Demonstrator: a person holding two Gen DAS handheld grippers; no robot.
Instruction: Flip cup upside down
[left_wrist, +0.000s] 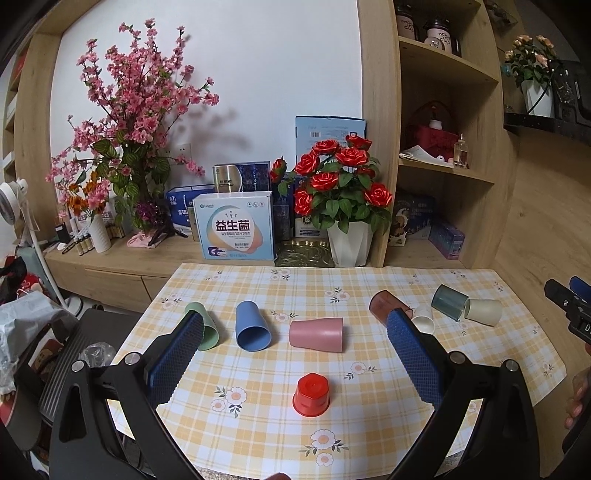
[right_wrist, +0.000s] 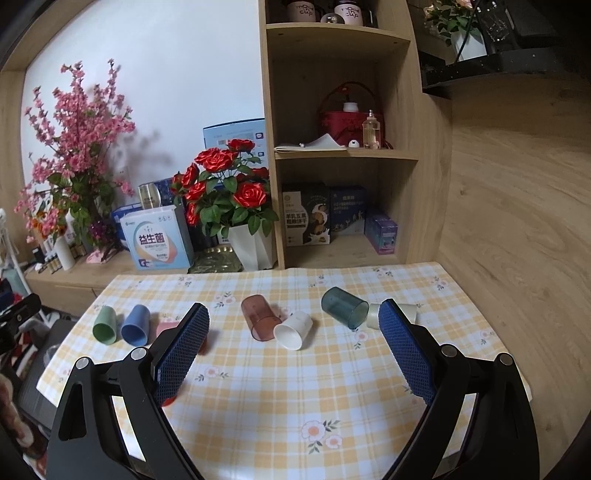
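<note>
A red cup (left_wrist: 311, 395) stands upside down near the table's front. Several cups lie on their sides behind it: green (left_wrist: 207, 328), blue (left_wrist: 252, 325), pink (left_wrist: 317, 333), brown translucent (left_wrist: 386, 303), white (left_wrist: 423, 319), dark teal (left_wrist: 448, 302) and cream (left_wrist: 483, 311). My left gripper (left_wrist: 295, 325) is open and empty above the table, with the pink cup between its fingers further back. My right gripper (right_wrist: 295, 321) is open and empty. The brown (right_wrist: 258, 317) and white (right_wrist: 293, 329) cups lie ahead of it, and the teal cup (right_wrist: 343, 307) is at its right.
The table has a yellow checked cloth (left_wrist: 258, 435). Behind it stand a white pot of red roses (left_wrist: 349, 242), a probiotic box (left_wrist: 234, 229) and a wooden shelf unit (right_wrist: 343, 155). A black chair (left_wrist: 74, 354) is at the left.
</note>
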